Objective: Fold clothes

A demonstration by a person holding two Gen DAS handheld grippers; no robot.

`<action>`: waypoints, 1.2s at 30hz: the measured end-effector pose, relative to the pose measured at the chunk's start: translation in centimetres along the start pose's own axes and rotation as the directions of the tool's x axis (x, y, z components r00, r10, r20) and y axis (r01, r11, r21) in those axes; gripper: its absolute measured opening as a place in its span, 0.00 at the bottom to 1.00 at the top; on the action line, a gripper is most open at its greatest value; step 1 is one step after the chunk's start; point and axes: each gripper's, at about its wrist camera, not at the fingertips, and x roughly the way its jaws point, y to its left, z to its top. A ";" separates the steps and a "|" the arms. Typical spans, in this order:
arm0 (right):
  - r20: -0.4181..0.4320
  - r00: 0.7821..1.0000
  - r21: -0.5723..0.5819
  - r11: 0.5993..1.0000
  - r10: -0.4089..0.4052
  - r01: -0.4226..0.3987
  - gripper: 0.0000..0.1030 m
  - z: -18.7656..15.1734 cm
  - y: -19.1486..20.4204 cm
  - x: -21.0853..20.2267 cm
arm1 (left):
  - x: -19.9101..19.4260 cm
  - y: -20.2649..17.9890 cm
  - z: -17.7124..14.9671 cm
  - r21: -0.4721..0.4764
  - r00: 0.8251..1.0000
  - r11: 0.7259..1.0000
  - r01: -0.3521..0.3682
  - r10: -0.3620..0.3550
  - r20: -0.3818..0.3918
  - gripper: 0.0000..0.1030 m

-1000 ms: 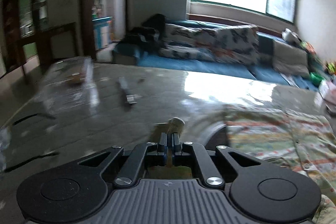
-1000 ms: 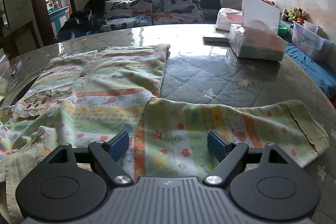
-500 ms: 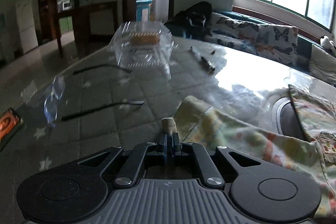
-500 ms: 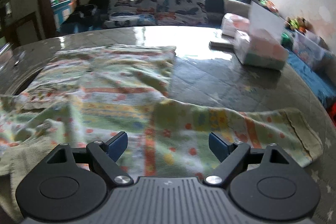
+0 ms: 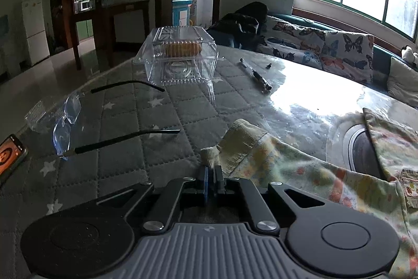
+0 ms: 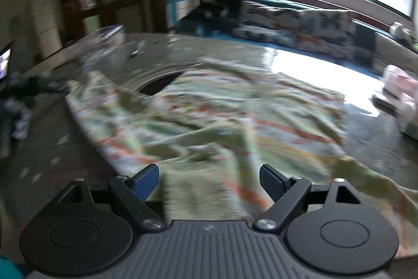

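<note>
A patterned children's shirt point(image 6: 235, 117) in pale green with orange stripes lies spread on the quilted table. In the left wrist view its sleeve point(image 5: 300, 169) stretches out to the left. My left gripper point(image 5: 211, 171) is shut on the ribbed sleeve cuff point(image 5: 210, 157), low over the table. My right gripper point(image 6: 209, 179) is open and empty, hovering over the shirt's near edge. The right wrist view is blurred by motion.
A clear plastic box point(image 5: 180, 56) with biscuits, a pair of glasses point(image 5: 78, 119), a pen point(image 5: 257, 76) and a phone point(image 5: 10, 153) lie on the table's left part. A tissue box point(image 6: 402, 101) stands at the right. A sofa point(image 5: 326, 49) is behind the table.
My left gripper has pulled the sleeve cuff out to the left, toward the glasses and plastic box. My right gripper has swung left, from over the right sleeve to the shirt's body.
</note>
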 end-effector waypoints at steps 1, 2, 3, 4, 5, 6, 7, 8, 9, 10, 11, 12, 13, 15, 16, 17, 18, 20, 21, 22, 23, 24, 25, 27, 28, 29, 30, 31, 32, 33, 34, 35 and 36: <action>-0.003 1.000 -0.016 1.000 0.015 -0.015 0.83 -0.1 0.7 0.0 | 0.0 -0.1 0.0 0.004 1.000 1.000 -0.002 0.002 0.001 0.04; -0.007 1.000 -0.032 0.999 0.029 -0.029 0.83 -0.1 1.3 0.0 | 0.0 -0.1 0.0 0.004 1.000 1.000 -0.002 0.002 0.000 0.04; -0.009 0.999 -0.051 0.998 0.040 -0.041 0.82 -0.2 1.9 0.0 | 0.0 -0.1 0.0 0.003 1.000 1.000 -0.002 0.002 0.000 0.04; -0.009 0.999 -0.073 0.996 0.049 -0.049 0.82 -0.3 2.5 -0.1 | -0.1 -0.1 0.0 0.002 1.000 1.000 -0.002 0.002 -0.001 0.04; -0.009 0.999 -0.092 0.994 0.053 -0.054 0.79 -0.4 2.9 -0.1 | -0.1 -0.1 0.0 0.002 1.000 1.000 -0.003 0.003 -0.001 0.04; -0.012 0.999 -0.115 0.992 0.051 -0.052 0.77 -0.5 3.4 0.0 | -0.1 -0.2 0.0 0.003 1.000 1.000 -0.004 0.004 -0.001 0.04; -0.019 0.999 -0.138 0.989 0.044 -0.046 0.76 -0.6 3.9 0.2 | 0.0 -0.2 0.0 0.003 1.000 1.000 -0.005 0.005 -0.001 0.04; -0.025 0.999 -0.160 0.986 0.035 -0.038 0.72 -0.8 4.3 0.3 | 0.0 -0.2 -0.1 0.003 1.000 1.000 -0.006 0.006 -0.001 0.04; -0.030 0.999 -0.184 0.983 0.024 -0.029 0.68 -1.0 4.7 0.5 | 0.0 -0.2 0.0 0.001 1.000 1.000 -0.007 0.007 -0.002 0.04; -0.033 0.999 -0.208 0.978 0.014 -0.021 0.66 -1.2 5.0 0.7 | 0.0 -0.2 0.0 0.000 1.000 1.000 -0.008 0.008 -0.003 0.04; -0.037 0.999 -0.228 0.973 0.008 -0.016 0.59 -1.5 5.3 0.8 | 0.0 -0.1 0.0 0.000 1.000 1.000 -0.008 0.008 -0.003 0.04; -0.046 0.999 -0.243 0.970 0.010 -0.020 0.49 -1.7 5.5 0.9 | 0.0 -0.1 0.0 0.000 1.000 1.000 -0.009 0.009 -0.003 0.04; -0.056 0.998 -0.250 0.968 0.014 -0.027 0.43 -1.8 5.5 1.0 | 0.0 -0.1 0.0 0.000 1.000 1.000 -0.009 0.009 -0.003 0.04; -0.067 0.998 -0.249 0.968 0.020 -0.036 0.30 -2.0 5.5 1.0 | -0.1 0.0 0.0 -0.002 1.000 1.000 -0.009 0.009 -0.003 0.04; -0.071 0.997 -0.245 0.969 0.024 -0.040 0.27 -2.1 5.3 0.9 | -0.1 0.0 0.1 -0.004 1.000 1.000 -0.009 0.009 -0.003 0.04; -0.073 0.997 -0.238 0.970 0.029 -0.045 0.23 -2.0 5.1 0.8 | -0.1 0.1 0.1 -0.005 1.000 1.000 -0.010 0.010 -0.004 0.04; -0.075 0.997 -0.232 0.972 0.034 -0.050 0.18 -2.0 4.9 0.7 | -0.1 0.2 0.1 -0.007 1.000 1.000 -0.010 0.010 -0.005 0.04; -0.082 0.995 -0.224 0.972 0.050 -0.067 0.09 -2.0 4.7 0.4 | -0.3 0.3 0.1 -0.010 1.000 1.000 -0.008 0.008 -0.005 0.04; -0.085 0.995 -0.231 0.970 0.051 -0.070 0.08 -2.1 4.8 0.3 | -0.5 0.3 0.1 -0.010 1.000 1.000 -0.006 0.006 -0.001 0.04; -0.088 0.995 -0.238 0.969 0.053 -0.073 0.08 -2.3 4.8 0.1 | -0.7 0.4 0.1 -0.011 1.000 1.000 -0.004 0.004 0.003 0.04; -0.091 0.994 -0.240 0.968 0.055 -0.076 0.08 -2.4 4.8 0.0 | -0.9 0.5 0.1 -0.011 1.000 1.000 -0.002 0.003 0.007 0.04; -0.094 0.994 -0.237 0.968 0.059 -0.080 0.08 -2.5 4.8 0.1 | -1.0 0.6 0.0 -0.009 1.000 1.000 -0.002 0.002 0.009 0.04; -0.096 0.993 -0.235 0.968 0.063 -0.084 0.08 -2.7 4.7 0.1 | -0.9 0.6 -0.1 -0.006 1.000 1.000 -0.009 0.009 0.006 0.04; -0.098 0.993 -0.236 0.967 0.070 -0.092 0.09 -2.8 4.7 0.2 | -0.8 0.7 -0.2 -0.001 1.000 1.000 -0.026 0.026 0.000 0.03; -0.100 0.992 -0.239 0.966 0.075 -0.097 0.10 -2.7 4.6 0.1 | -0.7 0.9 -0.2 -0.004 0.999 0.999 -0.037 0.037 -0.004 0.02; -0.099 0.992 -0.239 0.965 0.083 -0.104 0.15 -2.6 4.6 -0.1 | -0.6 1.2 -0.1 -0.010 0.999 0.999 -0.050 0.049 -0.006 0.01; -0.093 0.991 -0.237 0.965 0.094 -0.114 0.23 -2.5 4.5 -0.4 | -0.6 1.6 0.0 -0.014 0.998 0.998 -0.056 0.055 -0.006 0.01; -0.087 0.991 -0.232 0.965 0.102 -0.120 0.28 -2.3 4.4 -0.8 | -0.6 1.9 0.1 -0.015 0.998 0.998 -0.060 0.060 -0.007 0.01; -0.080 0.991 -0.224 0.967 0.108 -0.124 0.35 -2.1 4.2 -1.1 | -0.7 2.0 0.1 -0.012 0.998 0.998 -0.060 0.059 -0.009 0.01; -0.072 0.991 -0.217 0.968 0.115 -0.128 0.36 -2.0 4.1 -1.4 | -0.8 2.1 0.1 -0.007 0.998 0.998 -0.059 0.059 -0.012 0.01; -0.065 0.991 -0.209 0.969 0.121 -0.132 0.36 -1.8 3.9 -1.8 | -1.0 2.1 0.1 0.001 0.999 0.999 -0.052 0.052 -0.012 0.01; -0.057 0.990 -0.201 0.970 0.127 -0.136 0.39 -1.7 3.7 -2.1 | -1.4 1.8 0.0 0.015 0.999 0.999 -0.040 0.040 -0.007 0.01; -0.050 0.990 -0.194 0.971 0.133 -0.140 0.39 -1.5 3.6 -2.4 | -1.7 1.4 0.0 0.029 1.000 0.999 -0.026 0.026 -0.003 0.01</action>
